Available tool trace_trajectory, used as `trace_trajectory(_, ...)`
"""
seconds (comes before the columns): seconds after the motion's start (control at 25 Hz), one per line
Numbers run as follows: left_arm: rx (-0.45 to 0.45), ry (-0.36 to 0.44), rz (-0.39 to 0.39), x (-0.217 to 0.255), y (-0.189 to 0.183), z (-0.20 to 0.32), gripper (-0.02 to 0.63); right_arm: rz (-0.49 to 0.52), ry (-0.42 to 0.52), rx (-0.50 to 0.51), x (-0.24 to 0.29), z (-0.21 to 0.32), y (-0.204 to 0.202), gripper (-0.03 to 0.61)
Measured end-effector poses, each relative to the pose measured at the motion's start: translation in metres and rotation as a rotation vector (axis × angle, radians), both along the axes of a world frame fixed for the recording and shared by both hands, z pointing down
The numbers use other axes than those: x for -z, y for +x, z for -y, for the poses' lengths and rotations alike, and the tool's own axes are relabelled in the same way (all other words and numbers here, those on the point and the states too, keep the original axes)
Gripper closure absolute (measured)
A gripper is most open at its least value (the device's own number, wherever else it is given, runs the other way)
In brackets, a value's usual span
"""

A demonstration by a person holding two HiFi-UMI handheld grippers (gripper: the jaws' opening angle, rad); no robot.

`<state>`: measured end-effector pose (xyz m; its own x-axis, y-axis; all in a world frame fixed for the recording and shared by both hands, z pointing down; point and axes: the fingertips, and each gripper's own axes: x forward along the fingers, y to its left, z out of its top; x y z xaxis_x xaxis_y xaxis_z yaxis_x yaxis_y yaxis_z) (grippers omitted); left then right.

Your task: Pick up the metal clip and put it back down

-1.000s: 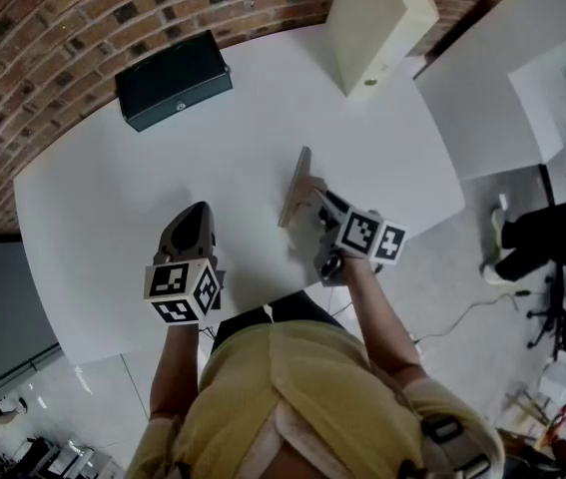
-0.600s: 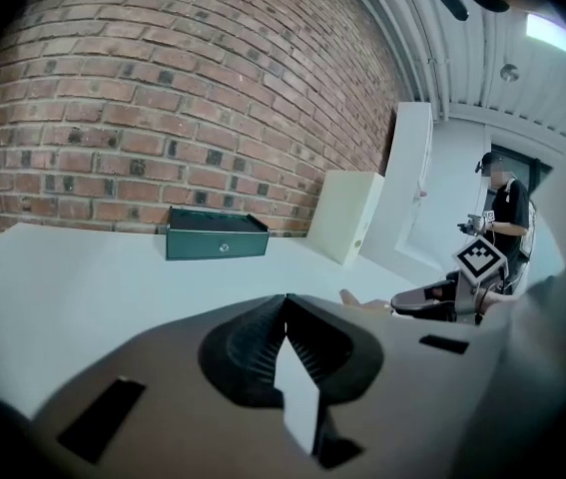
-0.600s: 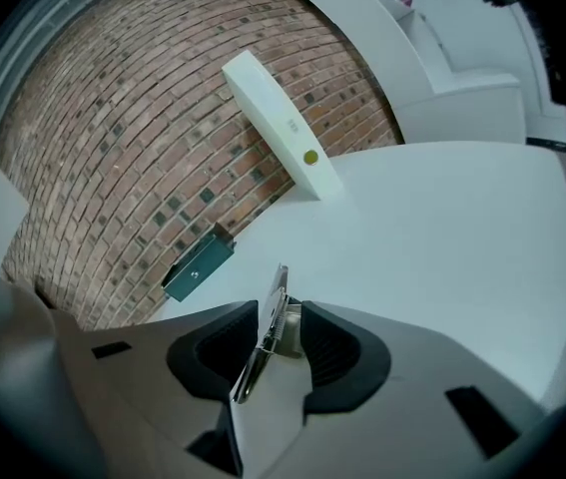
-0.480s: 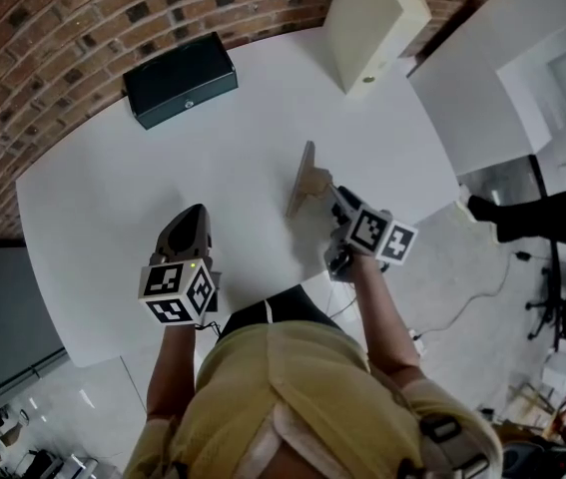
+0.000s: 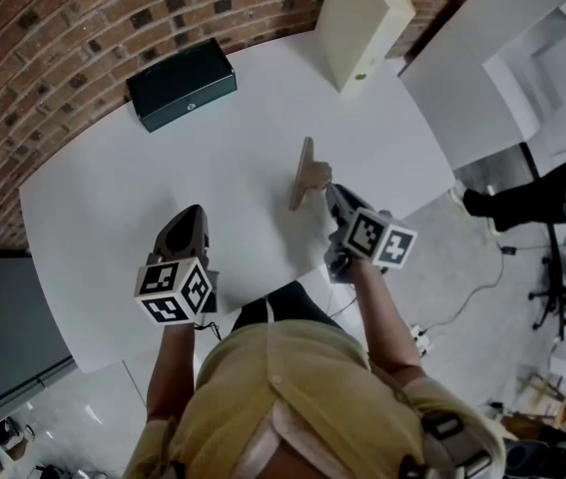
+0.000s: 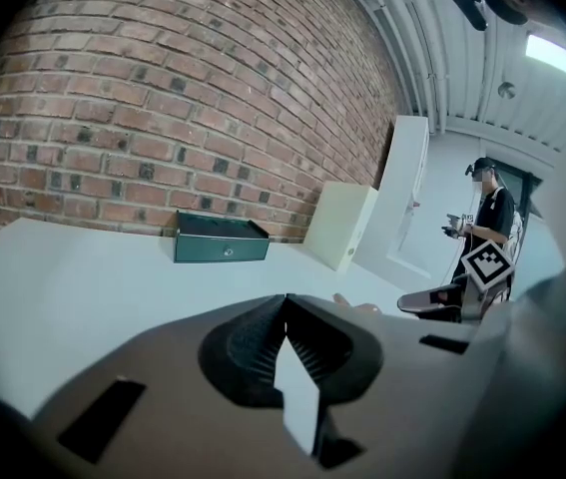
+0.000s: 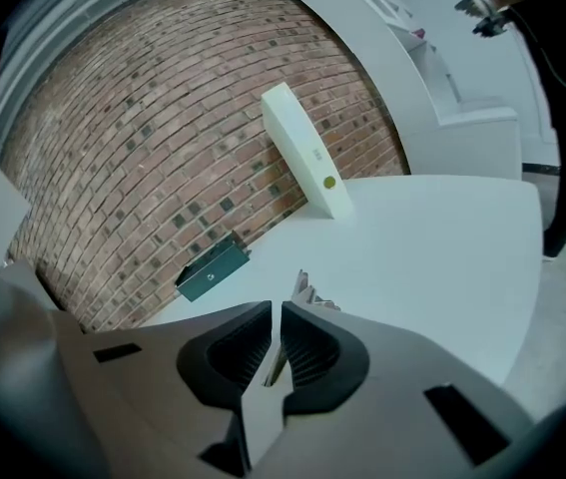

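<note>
Closing on the thin tan metal clip point(image 5: 304, 173) standing edgewise on the white tabletop point(image 5: 113, 198), the right claw point(image 5: 328, 191), apparently just pinching it, should seat squarely before lifting; left claw point(image 5: 191, 214) idle, jaws together.

I can read no words, numbers or brands; only black-and-white square patterns show, on the left marker cube point(image 5: 175, 292) and right marker cube point(image 5: 380, 239).
</note>
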<state>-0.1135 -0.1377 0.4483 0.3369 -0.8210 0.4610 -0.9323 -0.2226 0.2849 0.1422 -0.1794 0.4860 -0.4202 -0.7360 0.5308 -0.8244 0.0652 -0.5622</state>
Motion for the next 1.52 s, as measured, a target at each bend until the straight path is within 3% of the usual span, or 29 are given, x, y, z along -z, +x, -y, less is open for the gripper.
trace_trajectory(0.84, 0.008, 0.001, -0.054, 0.001, -0.009, -0.019, 0.611, -0.153, 0.084, 0.036, 0.024, -0.036, -0.016, 0.577)
trace_trajectory(1.04, 0.021, -0.001, -0.061, 0.0, -0.013, -0.022, 0.611, -0.101, 0.08, 0.048, 0.032, -0.039, -0.028, 0.577)
trace_trajectory(1.52, 0.038, -0.012, -0.064, -0.003, -0.016, -0.025, 0.611, -0.25, 0.127, 0.06, 0.035, -0.035, -0.016, 0.577)
